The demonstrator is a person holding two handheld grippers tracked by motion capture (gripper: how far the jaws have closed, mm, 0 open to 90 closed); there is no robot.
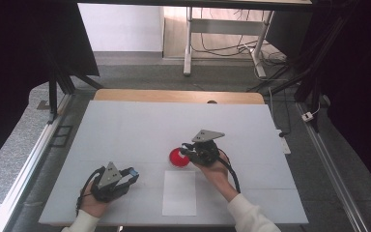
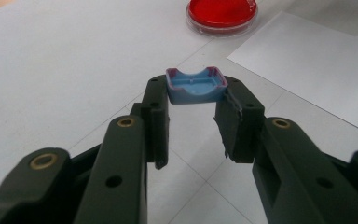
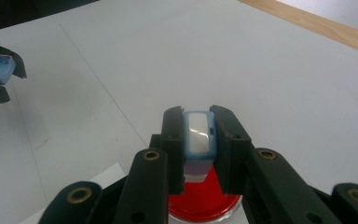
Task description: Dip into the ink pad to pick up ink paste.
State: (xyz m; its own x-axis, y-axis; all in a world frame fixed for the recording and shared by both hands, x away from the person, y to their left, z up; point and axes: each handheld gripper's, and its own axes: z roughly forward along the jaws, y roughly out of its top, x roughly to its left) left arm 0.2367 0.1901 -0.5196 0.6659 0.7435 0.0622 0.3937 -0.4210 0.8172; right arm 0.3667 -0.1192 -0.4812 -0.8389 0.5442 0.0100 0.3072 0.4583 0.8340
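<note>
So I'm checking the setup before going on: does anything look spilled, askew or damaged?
Nothing stands out. The red dish sits flat on the table with no spill around it, the white sheet lies flat, the left gripper holds a blue cap and the right gripper a blue stamp-like piece.

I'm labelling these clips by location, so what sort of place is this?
Probably a lab or recording workspace: a white table hemmed by black curtains, loose cables on the floor beyond, and a red-filled round dish on the table.

Blue cap between claw tips
</note>
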